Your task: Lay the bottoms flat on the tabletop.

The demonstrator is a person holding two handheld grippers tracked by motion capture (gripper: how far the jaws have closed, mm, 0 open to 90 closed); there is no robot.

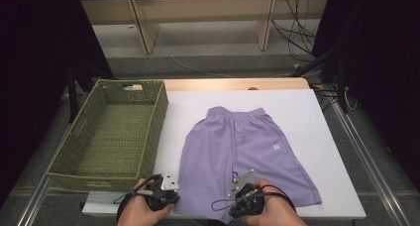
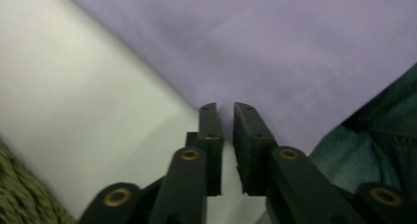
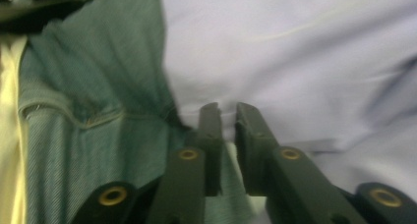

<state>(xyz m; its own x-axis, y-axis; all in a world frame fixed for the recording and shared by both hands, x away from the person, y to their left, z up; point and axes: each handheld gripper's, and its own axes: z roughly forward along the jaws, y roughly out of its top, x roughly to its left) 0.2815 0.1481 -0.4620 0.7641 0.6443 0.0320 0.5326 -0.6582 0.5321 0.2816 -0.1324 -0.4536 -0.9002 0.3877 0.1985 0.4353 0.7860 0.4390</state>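
A pair of lilac shorts (image 1: 242,146) lies flat on the white table top (image 1: 307,117), waistband far, leg hems toward me. My left gripper (image 1: 166,189) is at the near left hem; in its own view the jaws (image 2: 226,108) stand a narrow gap apart over the edge of the lilac cloth (image 2: 275,42), with nothing pinched. My right gripper (image 1: 245,189) is at the crotch and right leg hem. Its jaws (image 3: 227,108) are also slightly apart above the lilac fabric (image 3: 305,52), and no cloth is pressed between the pads.
A green woven basket (image 1: 158,122), empty, stands on the left of the table, and its corner shows in the left gripper view (image 2: 19,204). Teal-green cloth (image 3: 98,86) lies below the table's near edge. Cables run across the floor beyond the table.
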